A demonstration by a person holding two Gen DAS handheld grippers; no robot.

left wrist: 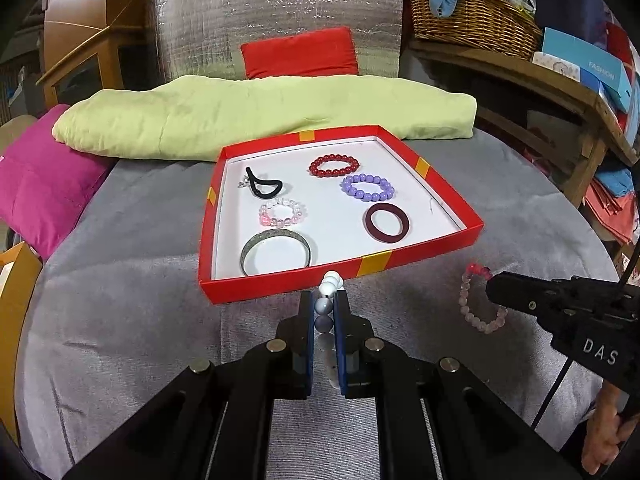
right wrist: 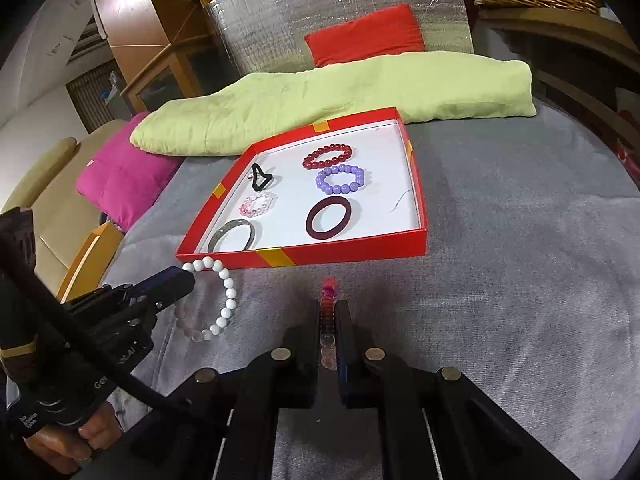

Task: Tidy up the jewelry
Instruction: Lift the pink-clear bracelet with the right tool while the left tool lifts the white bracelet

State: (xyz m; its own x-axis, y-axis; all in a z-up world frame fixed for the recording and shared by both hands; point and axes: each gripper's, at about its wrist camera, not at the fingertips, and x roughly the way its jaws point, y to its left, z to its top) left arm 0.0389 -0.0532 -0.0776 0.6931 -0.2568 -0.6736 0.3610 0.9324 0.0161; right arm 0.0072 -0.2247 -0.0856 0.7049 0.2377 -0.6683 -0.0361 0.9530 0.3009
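Right now the left gripper (left wrist: pixel 323 316) sits low in the middle of its own picture, squeezed tight on a white bead bracelet (left wrist: pixel 330 282). In the other picture that white bracelet (right wrist: pixel 224 300) hangs as a loop at the lower left, just in front of the box.

The right gripper (right wrist: pixel 329 320) is squeezed tight too, on a pale pink bead bracelet (right wrist: pixel 329 292) with a bright pink bead at the top. From the left camera that pink bracelet (left wrist: pixel 478 300) hangs at the right side.

Both bracelets are near the front wall of a red box (left wrist: pixel 280 286) with a white floor. Inside lie a red bead bracelet (left wrist: pixel 334 166), a purple bead bracelet (left wrist: pixel 367 188), a dark red ring bangle (left wrist: pixel 387 224), a silver bangle (left wrist: pixel 276 254), a clear pink bracelet (left wrist: pixel 283 212) and a black band (left wrist: pixel 264 186).

The box sits on a grey cloth (left wrist: pixel 140 280). Behind it lies a green blanket (left wrist: pixel 260 116).
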